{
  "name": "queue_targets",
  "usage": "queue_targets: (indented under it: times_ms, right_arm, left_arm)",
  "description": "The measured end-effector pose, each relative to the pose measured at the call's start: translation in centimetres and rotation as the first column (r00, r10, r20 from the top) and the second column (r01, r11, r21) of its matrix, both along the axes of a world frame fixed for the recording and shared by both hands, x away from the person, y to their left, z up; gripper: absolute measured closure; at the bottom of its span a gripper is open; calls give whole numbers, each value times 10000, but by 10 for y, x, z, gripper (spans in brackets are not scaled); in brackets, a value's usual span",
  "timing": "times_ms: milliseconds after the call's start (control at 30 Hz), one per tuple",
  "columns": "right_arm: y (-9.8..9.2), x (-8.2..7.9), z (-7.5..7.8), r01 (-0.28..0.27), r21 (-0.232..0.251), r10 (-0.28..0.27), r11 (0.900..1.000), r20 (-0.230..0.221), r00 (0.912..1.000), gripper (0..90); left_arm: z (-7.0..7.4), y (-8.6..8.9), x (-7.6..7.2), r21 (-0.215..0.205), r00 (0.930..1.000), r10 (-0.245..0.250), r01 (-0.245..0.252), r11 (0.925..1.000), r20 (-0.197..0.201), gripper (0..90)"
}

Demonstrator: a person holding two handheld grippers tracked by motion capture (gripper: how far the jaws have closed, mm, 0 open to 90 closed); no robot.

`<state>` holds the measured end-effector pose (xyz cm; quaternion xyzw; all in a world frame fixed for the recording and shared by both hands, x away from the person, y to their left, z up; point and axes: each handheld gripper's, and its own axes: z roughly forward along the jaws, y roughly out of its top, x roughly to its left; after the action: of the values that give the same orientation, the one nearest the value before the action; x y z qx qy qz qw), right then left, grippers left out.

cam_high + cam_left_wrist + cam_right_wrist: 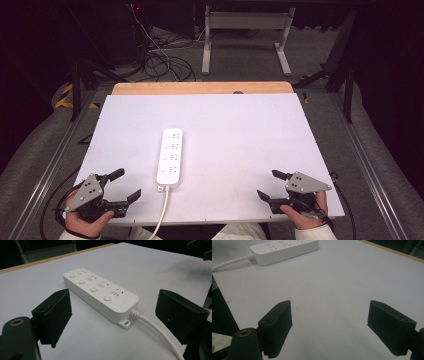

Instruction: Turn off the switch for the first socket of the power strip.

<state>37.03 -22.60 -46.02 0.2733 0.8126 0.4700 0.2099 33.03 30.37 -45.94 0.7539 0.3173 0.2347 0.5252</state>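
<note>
Nothing looks started yet: the white plastic four-socket power strip [170, 157] with its white cord lies untouched on the white table [260, 130], between and ahead of the left gripper [123, 184] and right gripper [269, 185], both gaping wide and empty.

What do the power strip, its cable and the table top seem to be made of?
The power strip looks like moulded white plastic with a smooth, slightly glossy finish, going by its rounded edges and soft highlights. Its cable seems white rubber or PVC: round and gently curved. The table top looks like a matt white board over a wooden table, whose tan edge shows at the far side; the board's material is unclear.
</note>
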Motion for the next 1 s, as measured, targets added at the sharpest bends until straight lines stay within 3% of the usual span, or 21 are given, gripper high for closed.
queue_targets:
  times_ms: [500, 767, 1000]
  right_arm:
    - [2, 0, -1, -65, -161, 67, 9998, 111, 9999, 218]
    - [2, -1, -1, -99, -123, 100, 9999, 106, 9999, 218]
    - [3, -1, -2, -126, -118, 127, 9999, 90, 9999, 218]
  left_arm:
    - [4, 2, 0, 483, 9996, 119, -131, 9987, 259, 148]
    - [10, -1, -2, 815, 9998, 167, -174, 9965, 86, 189]
    - [14, 0, -3, 601, 9999, 124, -117, 9981, -114, 224]
